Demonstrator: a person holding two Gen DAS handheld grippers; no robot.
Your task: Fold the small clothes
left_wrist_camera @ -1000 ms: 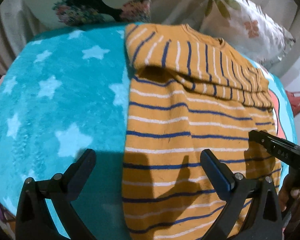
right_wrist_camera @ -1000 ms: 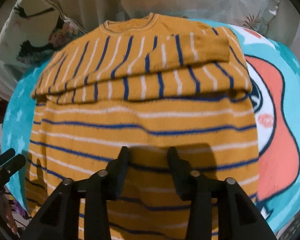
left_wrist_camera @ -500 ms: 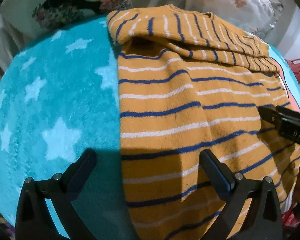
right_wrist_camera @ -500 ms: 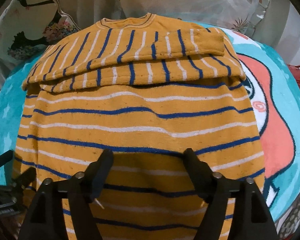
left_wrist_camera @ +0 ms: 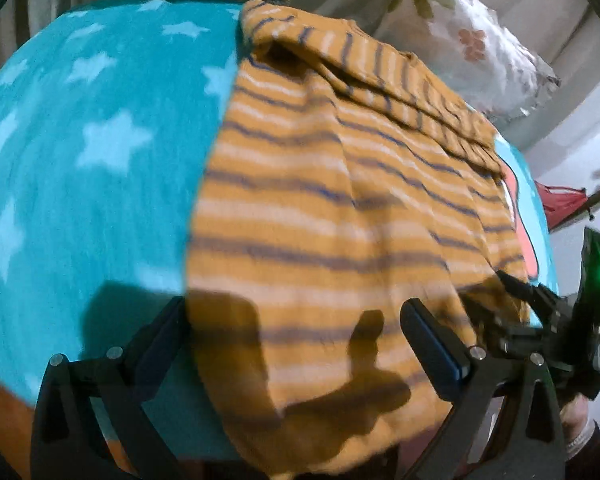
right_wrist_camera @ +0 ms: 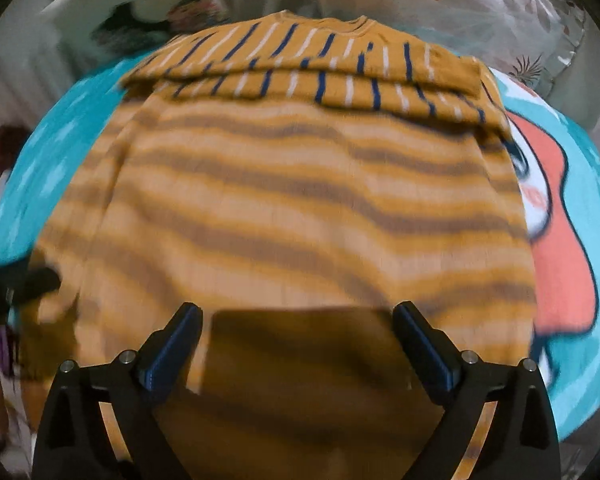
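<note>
Lying under the wide-open right gripper (right_wrist_camera: 296, 334): the striped sweater (right_wrist_camera: 284, 184).

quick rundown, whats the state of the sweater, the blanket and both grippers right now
sweater: laid flat on the blanket, sleeves folded across the chest, lower half not yet folded
blanket: spread out under the sweater
left gripper: open, over the sweater's left edge, nothing pinched
right gripper: open wide, jaws have just been opening, above the sweater's lower part, not pressing on it
</note>
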